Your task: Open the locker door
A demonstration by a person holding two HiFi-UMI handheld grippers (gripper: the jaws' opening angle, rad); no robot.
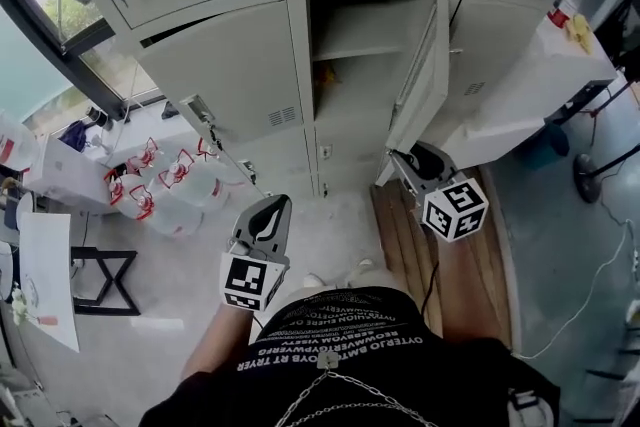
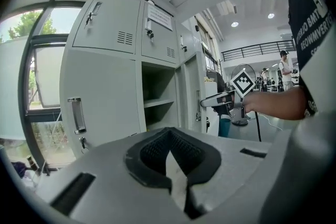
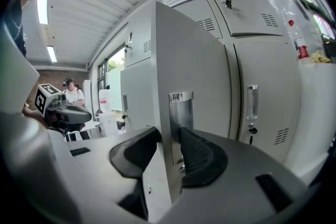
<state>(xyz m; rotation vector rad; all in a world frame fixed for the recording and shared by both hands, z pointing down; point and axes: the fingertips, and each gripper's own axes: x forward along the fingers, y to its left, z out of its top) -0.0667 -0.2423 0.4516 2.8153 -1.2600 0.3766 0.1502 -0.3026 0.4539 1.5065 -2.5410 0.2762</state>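
Observation:
The grey locker bank fills the far side of the head view. The middle locker [image 1: 360, 35] stands open, and its door [image 1: 420, 75] is swung out to the right. My right gripper [image 1: 402, 161] is at the door's free edge. In the right gripper view its jaws [image 3: 168, 136] straddle that edge of the door [image 3: 189, 60] at the metal handle plate [image 3: 181, 113]. A gap shows at the left pad, so it is open. My left gripper [image 1: 272, 207] hangs back over the floor, holding nothing. Its pads [image 2: 169, 136] meet, so it is shut.
The locker door [image 1: 230, 65] left of the open one stands slightly ajar. Several water jugs [image 1: 160, 180] sit on the floor at the left by a window. A white table [image 1: 540, 85] with a bottle [image 1: 565, 0] stands to the right. Wooden boards [image 1: 440, 245] lie on the floor.

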